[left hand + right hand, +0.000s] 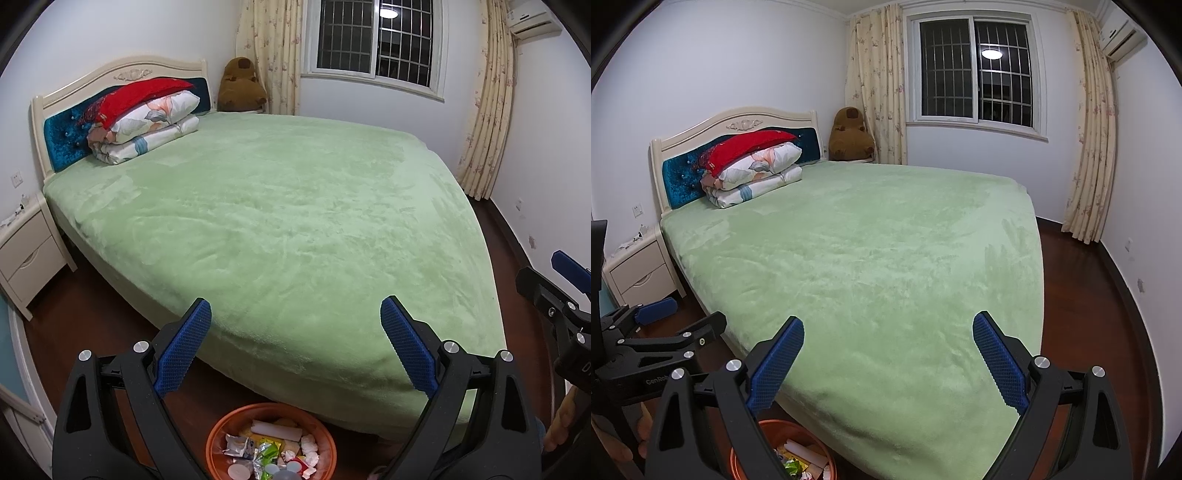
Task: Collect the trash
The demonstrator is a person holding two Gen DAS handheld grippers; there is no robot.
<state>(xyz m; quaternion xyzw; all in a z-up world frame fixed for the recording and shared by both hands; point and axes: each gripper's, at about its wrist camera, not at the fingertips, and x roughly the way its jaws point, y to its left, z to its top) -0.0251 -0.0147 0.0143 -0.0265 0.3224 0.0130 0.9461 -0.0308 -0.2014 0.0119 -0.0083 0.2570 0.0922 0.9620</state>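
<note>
An orange trash bin point(218, 435) stands on the floor at the bed's near corner, holding wrappers, crumpled tissue and paper point(273, 448). It also shows in the right wrist view point(764, 430), partly hidden by my finger. My left gripper point(295, 314) is open and empty, above the bin and in front of the green bed point(295, 206). My right gripper point(888, 328) is open and empty over the bed's near edge. I see no loose trash on the bedspread. The right gripper's blue pad point(569, 267) shows at the left view's right edge.
Folded quilts and a red pillow point(147, 118) lie against the headboard. A cream nightstand point(26, 254) stands left of the bed. A brown plush bear point(240, 86) sits in the far corner. Curtains point(487, 122) hang by the window. Dark wood floor point(1086, 295) runs along the right.
</note>
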